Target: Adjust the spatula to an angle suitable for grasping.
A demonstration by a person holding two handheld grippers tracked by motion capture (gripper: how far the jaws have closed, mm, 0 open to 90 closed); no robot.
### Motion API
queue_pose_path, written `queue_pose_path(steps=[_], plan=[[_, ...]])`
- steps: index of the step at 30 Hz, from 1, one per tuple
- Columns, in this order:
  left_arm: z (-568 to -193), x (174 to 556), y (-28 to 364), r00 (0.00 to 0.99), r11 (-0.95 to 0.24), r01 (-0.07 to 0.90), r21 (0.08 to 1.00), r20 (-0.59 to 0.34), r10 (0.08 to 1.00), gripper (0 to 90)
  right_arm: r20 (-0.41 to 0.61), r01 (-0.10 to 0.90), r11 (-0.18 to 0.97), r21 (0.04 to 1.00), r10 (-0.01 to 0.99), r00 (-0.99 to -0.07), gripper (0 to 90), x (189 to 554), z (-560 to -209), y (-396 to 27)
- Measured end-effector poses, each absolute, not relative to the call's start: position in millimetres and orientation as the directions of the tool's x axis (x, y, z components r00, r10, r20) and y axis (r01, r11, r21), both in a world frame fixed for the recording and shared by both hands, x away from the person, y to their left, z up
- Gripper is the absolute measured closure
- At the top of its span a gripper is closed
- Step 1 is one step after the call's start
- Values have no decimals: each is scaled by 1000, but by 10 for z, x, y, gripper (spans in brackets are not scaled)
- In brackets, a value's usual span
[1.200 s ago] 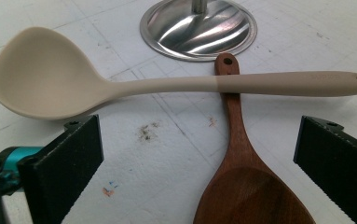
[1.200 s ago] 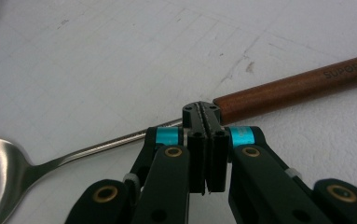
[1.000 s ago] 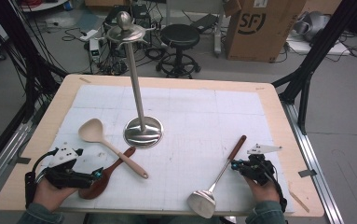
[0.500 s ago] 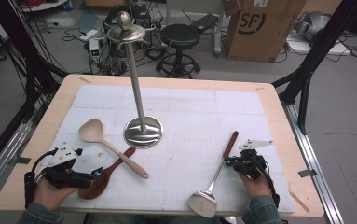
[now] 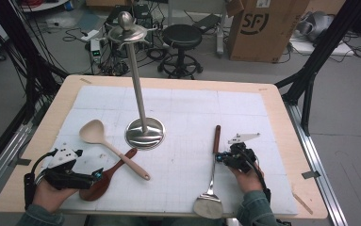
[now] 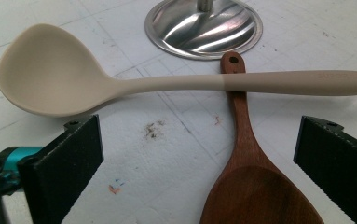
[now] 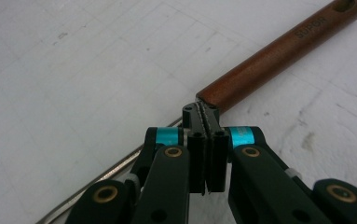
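A spatula [image 5: 216, 141] with a brown wooden handle and a metal blade lies at the right of the white mat, its blade near the front edge. My right gripper [image 5: 222, 157] is shut, and its closed tips touch the spatula [image 7: 278, 51] where the handle meets the metal shank; nothing sits between the pads [image 7: 201, 112]. At the left, my left gripper [image 5: 96, 175] stands open low over the mat. Between its fingers [image 6: 69, 158] lies the bowl of a dark wooden spoon [image 6: 260, 186]. A beige ladle [image 6: 50, 74] crosses that spoon's handle.
A tall steel stand [image 5: 143, 132] with a round base rises from the middle of the mat, just behind the beige ladle [image 5: 93, 132] and the wooden spoon [image 5: 110, 174]. The wooden table edge [image 5: 282, 108] frames the mat. A stool and a cardboard box stand beyond.
My right gripper has slid left, shut, and the spatula's handle has swung left with it, from slanting right to pointing almost straight away. The left gripper has stayed put.
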State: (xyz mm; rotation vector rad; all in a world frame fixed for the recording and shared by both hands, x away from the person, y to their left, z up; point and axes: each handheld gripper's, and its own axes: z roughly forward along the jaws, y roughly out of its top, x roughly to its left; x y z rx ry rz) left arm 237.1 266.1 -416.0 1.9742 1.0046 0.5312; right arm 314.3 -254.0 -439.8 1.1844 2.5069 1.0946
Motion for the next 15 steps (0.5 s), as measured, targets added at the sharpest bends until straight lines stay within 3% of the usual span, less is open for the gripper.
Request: queue_pose_path(steps=[15], plan=[[-4164, 2372, 2641, 596, -338, 449, 827, 4, 803, 19, 171, 569, 466, 678, 652, -739, 894, 3218, -4390, -2323]])
